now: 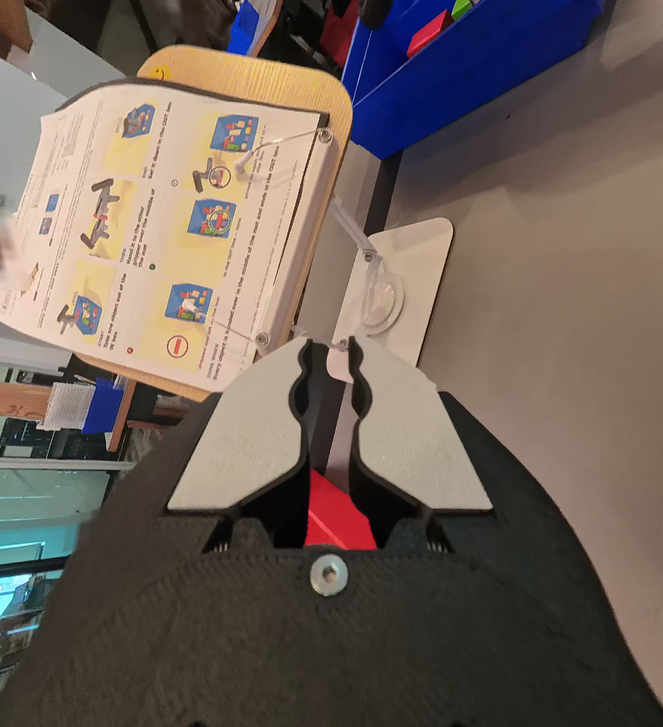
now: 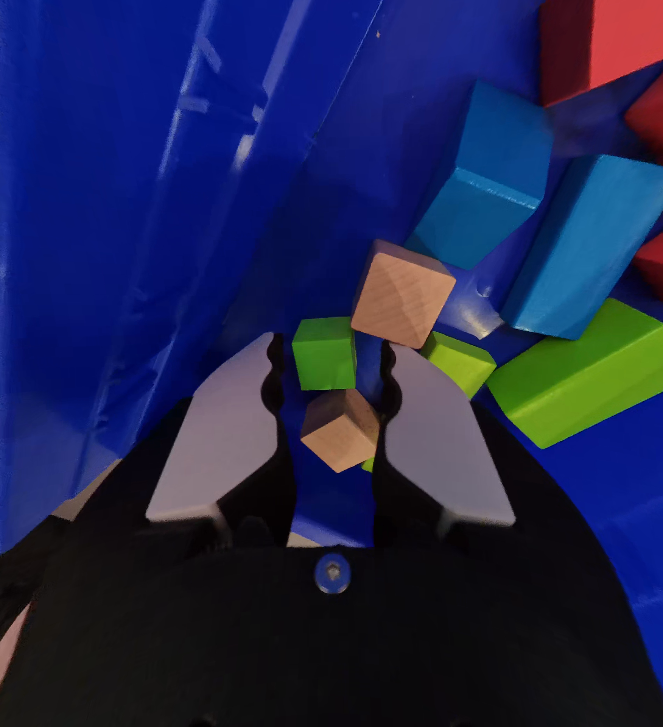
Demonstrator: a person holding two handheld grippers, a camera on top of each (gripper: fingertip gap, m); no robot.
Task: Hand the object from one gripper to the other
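Note:
In the left wrist view my left gripper [image 1: 330,346] is rolled on its side above the grey table [image 1: 558,354]. Its fingers stand a narrow way apart, and a red block [image 1: 336,515] sits deep between them near their base, gripped. In the right wrist view my right gripper [image 2: 330,342] is open inside the blue bin [image 2: 125,236]. A small plain wooden cube [image 2: 339,430] lies between its fingers. The right finger [image 2: 432,432] touches the cube's corner, and the left finger [image 2: 223,425] stands clear of it. A green cube [image 2: 324,354] lies just past the fingertips.
The bin also holds a bigger wooden cube [image 2: 402,293], blue blocks [image 2: 491,177], green blocks [image 2: 589,373] and red blocks [image 2: 617,43]. In the left wrist view the blue bin [image 1: 459,78] is at the far right. An instruction sheet on a stand [image 1: 164,220] rises from a white base [image 1: 412,283]. My right fingertips sit around 45 centimetres from my left ones.

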